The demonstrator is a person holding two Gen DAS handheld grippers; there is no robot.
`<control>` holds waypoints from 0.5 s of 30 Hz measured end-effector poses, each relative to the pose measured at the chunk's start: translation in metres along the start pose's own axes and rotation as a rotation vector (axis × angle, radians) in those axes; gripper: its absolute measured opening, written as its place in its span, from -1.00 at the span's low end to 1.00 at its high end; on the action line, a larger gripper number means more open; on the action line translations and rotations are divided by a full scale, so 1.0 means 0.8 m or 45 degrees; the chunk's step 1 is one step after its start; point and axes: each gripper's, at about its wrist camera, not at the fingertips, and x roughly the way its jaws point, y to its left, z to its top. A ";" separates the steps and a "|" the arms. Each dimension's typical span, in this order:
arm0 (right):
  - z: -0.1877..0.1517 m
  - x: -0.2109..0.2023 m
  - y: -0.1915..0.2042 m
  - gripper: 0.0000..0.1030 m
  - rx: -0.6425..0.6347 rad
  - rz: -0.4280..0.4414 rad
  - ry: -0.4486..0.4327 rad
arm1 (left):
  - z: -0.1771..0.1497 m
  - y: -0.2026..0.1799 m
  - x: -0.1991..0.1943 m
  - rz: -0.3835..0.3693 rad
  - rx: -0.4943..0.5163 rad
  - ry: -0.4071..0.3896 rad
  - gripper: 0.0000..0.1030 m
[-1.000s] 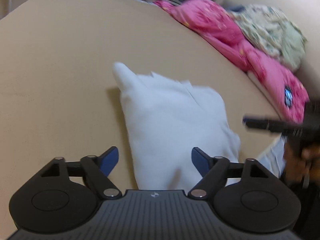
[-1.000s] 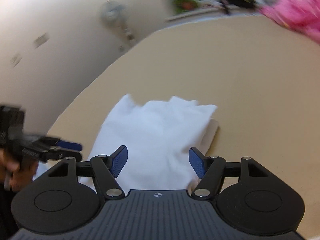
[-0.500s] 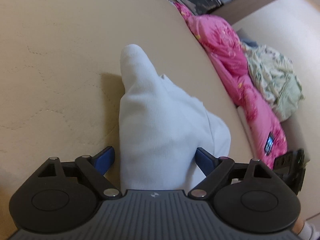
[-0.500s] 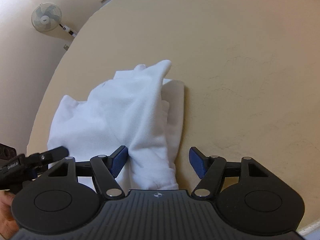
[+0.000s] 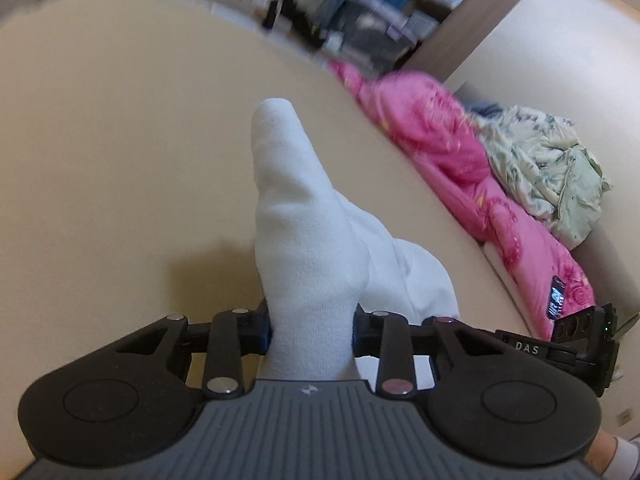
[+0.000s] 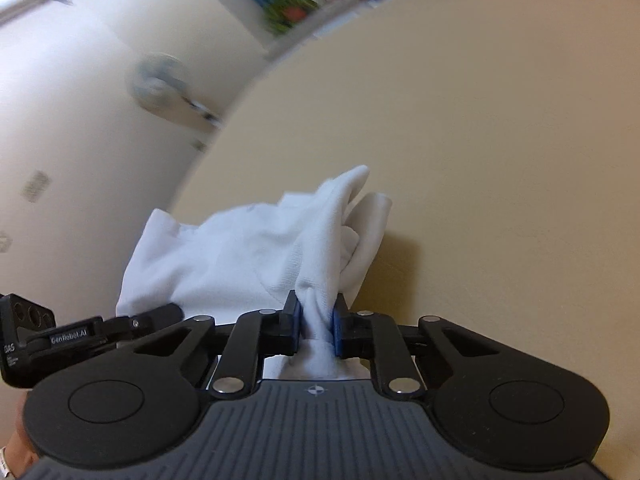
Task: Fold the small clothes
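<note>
One smooth beige bed (image 5: 120,152) carries everything; along its far edge lie one glossy pink quilt (image 5: 452,160) and one crumpled pale floral cloth (image 5: 548,168). One white garment (image 5: 308,248) of soft knit rises from the bed in a bunched cone. The left hand-held gripper (image 5: 312,326) clamps its thick fold; the right hand-held gripper (image 6: 316,322) pinches a thinner twisted pleat

White knit garment (image 5: 308,264), bunched and lifted off the beige surface (image 5: 120,160), one narrow end upward.
</note>
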 end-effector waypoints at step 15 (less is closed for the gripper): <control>0.016 0.064 0.048 -0.36 -0.213 -0.217 -0.093 | 0.034 0.084 -0.080 0.398 -0.024 -0.114 0.07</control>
